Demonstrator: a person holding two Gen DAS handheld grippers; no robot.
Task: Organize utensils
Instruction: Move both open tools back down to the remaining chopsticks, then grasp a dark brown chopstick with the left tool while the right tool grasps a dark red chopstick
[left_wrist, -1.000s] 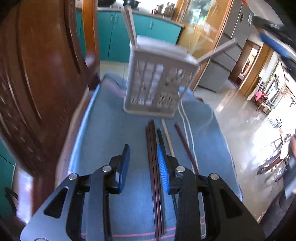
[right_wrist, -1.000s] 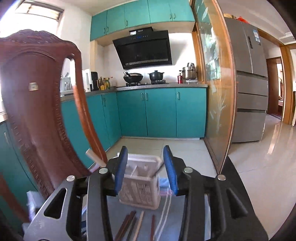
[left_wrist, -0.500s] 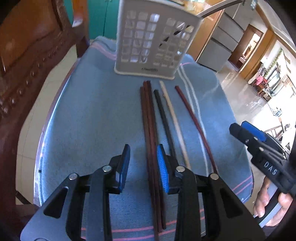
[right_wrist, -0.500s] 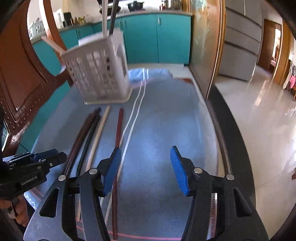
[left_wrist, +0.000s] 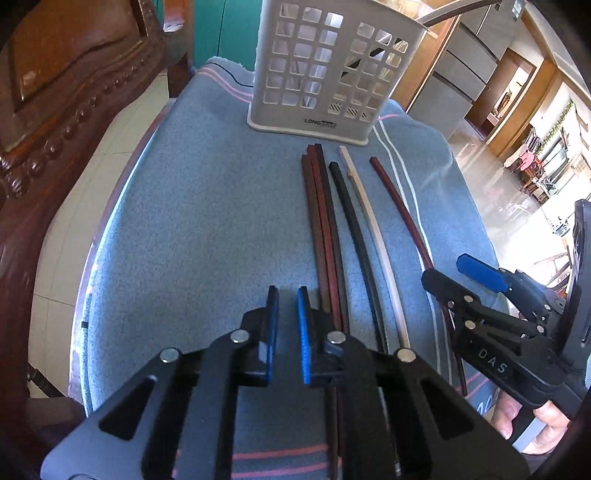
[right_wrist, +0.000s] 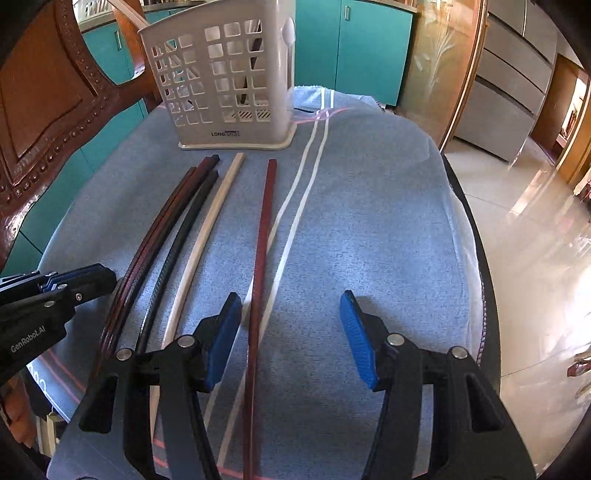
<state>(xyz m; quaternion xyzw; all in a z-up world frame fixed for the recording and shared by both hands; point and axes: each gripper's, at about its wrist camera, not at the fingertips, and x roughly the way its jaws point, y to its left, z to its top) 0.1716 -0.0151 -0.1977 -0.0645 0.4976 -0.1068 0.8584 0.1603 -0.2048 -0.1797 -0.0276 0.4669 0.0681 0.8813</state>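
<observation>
We are working over a round table draped in a blue-grey towel (right_wrist: 369, 221) with pale stripes down its middle and pink stripes at the near edge. Taking the white utensil basket (right_wrist: 225, 81) at the far side of the towel as our landmark: to its left stands a carved dark-wood chair back (right_wrist: 48, 122), behind it run teal kitchen cabinets (right_wrist: 351, 40), and to its right a wood-framed glass door (right_wrist: 439, 62) and a glossy tiled floor (right_wrist: 535, 229).

The basket stands upright, with a few utensils showing through its lattice. Just in front of it six chopsticks lie flat on the towel, their long axes running from the basket toward us, square ends pointing at its base without touching it. From the left: a tight bundle of three dark red-brown chopsticks (left_wrist: 325, 229), a black chopstick (left_wrist: 354, 229) beside it, a pale wooden chopstick (left_wrist: 373, 229), then a lone reddish chopstick (right_wrist: 263, 236) set a little apart.

Our left gripper (left_wrist: 287, 328) sits low over bare towel just left of the bundle; its jaws have just been closing to a narrow slit, with nothing between them. Our right gripper (right_wrist: 291, 336) stands about half open, straddling the near part of the lone reddish chopstick, which lies close inside the left pad, unclamped.
</observation>
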